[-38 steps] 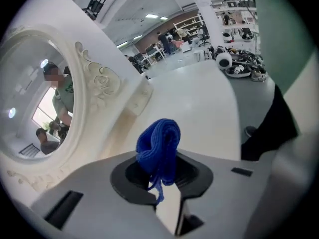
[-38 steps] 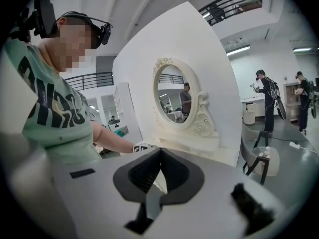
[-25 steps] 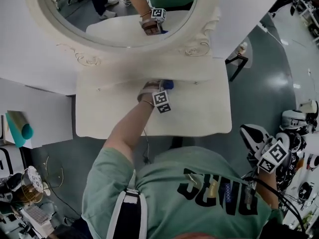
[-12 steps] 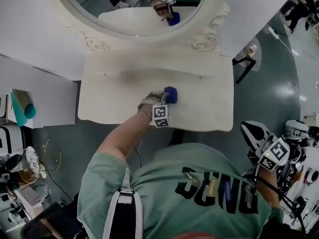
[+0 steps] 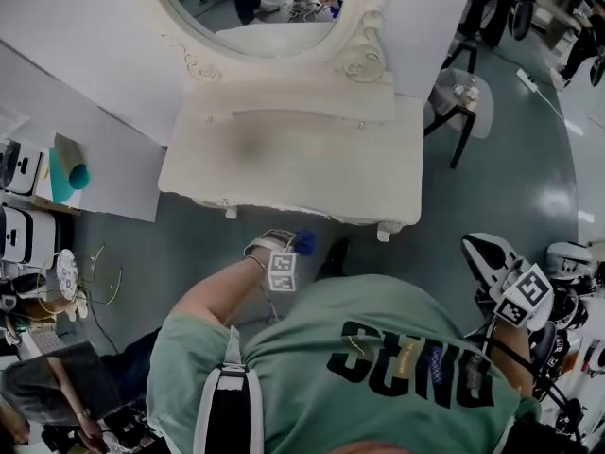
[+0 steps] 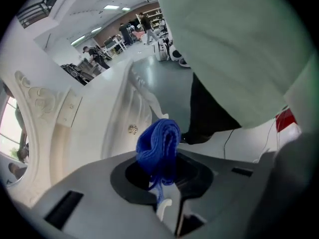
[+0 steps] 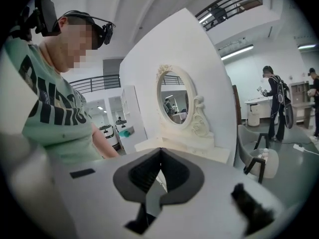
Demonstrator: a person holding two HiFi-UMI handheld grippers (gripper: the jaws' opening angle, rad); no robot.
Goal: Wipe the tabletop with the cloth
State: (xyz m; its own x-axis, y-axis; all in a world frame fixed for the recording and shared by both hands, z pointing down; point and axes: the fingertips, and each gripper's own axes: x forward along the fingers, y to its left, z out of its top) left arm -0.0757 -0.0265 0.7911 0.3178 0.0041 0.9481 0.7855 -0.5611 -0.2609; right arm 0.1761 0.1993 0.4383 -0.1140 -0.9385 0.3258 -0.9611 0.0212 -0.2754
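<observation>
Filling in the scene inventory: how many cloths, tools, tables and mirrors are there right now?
blue cloth: 1
tools: 2 (left tool shut on the cloth, right tool shut and empty)
dressing table: 1
oval mirror: 1
Total: 5

The left gripper (image 5: 294, 246) holds the blue cloth (image 5: 304, 243) beside the tabletop (image 5: 312, 159).
</observation>
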